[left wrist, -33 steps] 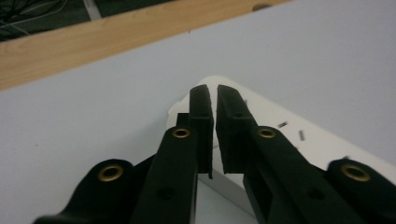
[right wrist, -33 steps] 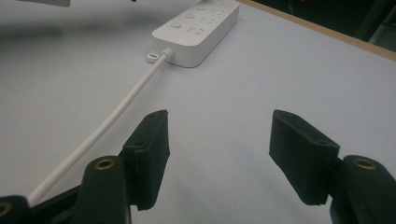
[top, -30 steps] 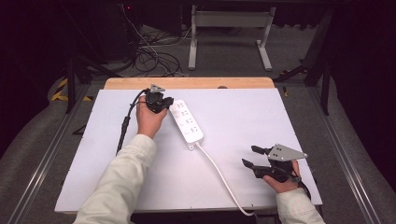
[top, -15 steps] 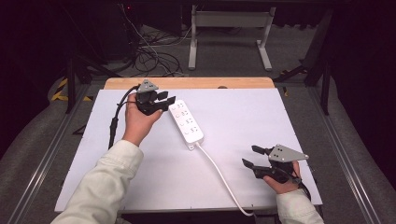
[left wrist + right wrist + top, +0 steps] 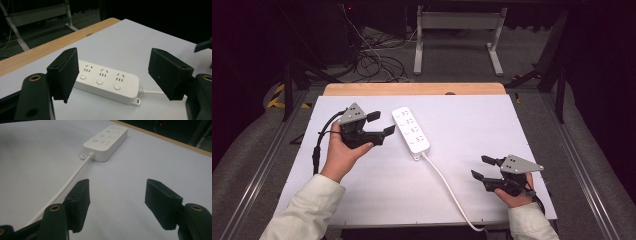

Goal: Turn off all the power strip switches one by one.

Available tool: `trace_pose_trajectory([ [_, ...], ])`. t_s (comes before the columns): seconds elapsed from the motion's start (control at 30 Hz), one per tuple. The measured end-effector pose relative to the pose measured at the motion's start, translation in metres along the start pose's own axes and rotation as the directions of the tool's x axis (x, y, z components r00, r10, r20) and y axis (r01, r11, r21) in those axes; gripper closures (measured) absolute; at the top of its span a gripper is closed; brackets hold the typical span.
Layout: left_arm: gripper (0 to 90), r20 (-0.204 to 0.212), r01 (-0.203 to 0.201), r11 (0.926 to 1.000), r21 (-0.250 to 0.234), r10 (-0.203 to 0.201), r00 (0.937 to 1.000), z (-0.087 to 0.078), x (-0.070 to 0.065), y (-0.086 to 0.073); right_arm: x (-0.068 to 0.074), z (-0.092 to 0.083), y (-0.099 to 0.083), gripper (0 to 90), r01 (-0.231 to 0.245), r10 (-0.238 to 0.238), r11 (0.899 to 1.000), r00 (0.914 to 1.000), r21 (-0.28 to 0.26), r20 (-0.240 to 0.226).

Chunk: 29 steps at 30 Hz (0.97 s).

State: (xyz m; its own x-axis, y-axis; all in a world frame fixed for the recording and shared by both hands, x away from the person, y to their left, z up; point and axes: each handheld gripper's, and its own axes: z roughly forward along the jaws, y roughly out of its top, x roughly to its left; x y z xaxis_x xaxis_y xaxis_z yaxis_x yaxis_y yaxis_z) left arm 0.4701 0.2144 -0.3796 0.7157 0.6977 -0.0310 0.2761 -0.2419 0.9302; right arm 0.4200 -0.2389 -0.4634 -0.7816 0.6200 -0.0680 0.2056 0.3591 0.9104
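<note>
A white power strip (image 5: 411, 130) lies on the white table top (image 5: 472, 115), and its cable (image 5: 447, 185) runs to the front edge. My left gripper (image 5: 382, 124) is held just left of the strip and points toward it. Its jaws have just been opening and nothing is between them. In the left gripper view the strip (image 5: 107, 80) lies beyond the spread gripper (image 5: 117, 72). My right gripper (image 5: 479, 167) rests open and empty at the front right. The right gripper view shows the gripper (image 5: 120, 203) facing the strip (image 5: 106, 140) and its cable (image 5: 67, 185).
A wooden strip (image 5: 412, 89) borders the table's far edge. Behind it stand a metal frame (image 5: 457, 30) and loose cables (image 5: 377, 60) on the dark floor. A black cable (image 5: 319, 142) trails from the left gripper.
The left hand has drawn back to the left from the far end of the power strip and risen a little. Its jaws went from shut to wide open. The right hand has kept still.
</note>
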Motion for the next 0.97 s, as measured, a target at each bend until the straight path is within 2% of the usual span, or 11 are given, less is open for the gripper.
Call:
trace_pose_trajectory([
  [0.07, 23.0, -0.010, -0.019, 0.9998, -0.008, 0.019, 0.9998, -0.008, -0.003, -0.007, 0.000, 0.000, 0.000, 37.5, 0.002, -0.002, 1.000, 1.0000, 0.004, 0.000],
  [0.17, 21.4, -0.007, -0.022, 0.9997, -0.014, 0.022, 0.9997, -0.017, -0.008, -0.022, -0.001, 0.000, -0.001, 37.5, -0.003, 0.003, 1.000, 1.0000, 0.003, -0.002],
  [0.37, 20.6, -0.015, 0.010, 0.9999, -0.014, -0.010, 0.9998, -0.035, -0.009, -0.054, 0.000, -0.001, -0.001, 37.4, -0.007, 0.007, 1.000, 1.0000, -0.003, -0.007],
  [0.6, 18.2, -0.030, 0.040, 0.9990, 0.018, -0.040, 0.9988, -0.053, -0.008, -0.099, 0.000, 0.000, 0.000, 37.3, -0.003, 0.003, 1.000, 0.9999, 0.000, -0.011],
  [0.67, 16.1, -0.025, 0.051, 0.9986, 0.014, -0.051, 0.9984, -0.058, -0.008, -0.109, 0.001, 0.000, 0.000, 37.3, -0.003, 0.003, 1.000, 0.9999, -0.001, -0.013],
  [0.73, 15.8, -0.023, 0.039, 0.9990, 0.022, -0.039, 0.9990, -0.062, -0.008, -0.119, 0.001, -0.001, 0.000, 37.2, 0.001, -0.001, 1.000, 0.9999, -0.004, -0.012],
  [0.8, 14.1, -0.008, 0.059, 0.9981, 0.017, -0.059, 0.9982, -0.066, -0.008, -0.129, 0.001, -0.001, 0.000, 37.2, -0.002, 0.001, 1.000, 0.9999, -0.008, -0.014],
  [0.87, 14.0, -0.012, 0.068, 0.9975, 0.015, -0.068, 0.9976, -0.068, -0.006, -0.136, 0.001, -0.001, 0.000, 37.2, -0.001, 0.001, 1.000, 0.9999, -0.007, -0.013],
  [0.93, 14.0, -0.023, 0.056, 0.9984, 0.013, -0.056, 0.9982, -0.072, -0.004, -0.137, 0.001, -0.001, 0.000, 37.2, 0.001, -0.001, 1.000, 0.9999, -0.006, -0.015],
  [0.97, 14.0, -0.023, 0.063, 0.9980, 0.004, -0.063, 0.9977, -0.074, -0.003, -0.138, 0.001, -0.001, 0.000, 37.1, -0.001, 0.001, 1.000, 0.9999, -0.007, -0.014],
])
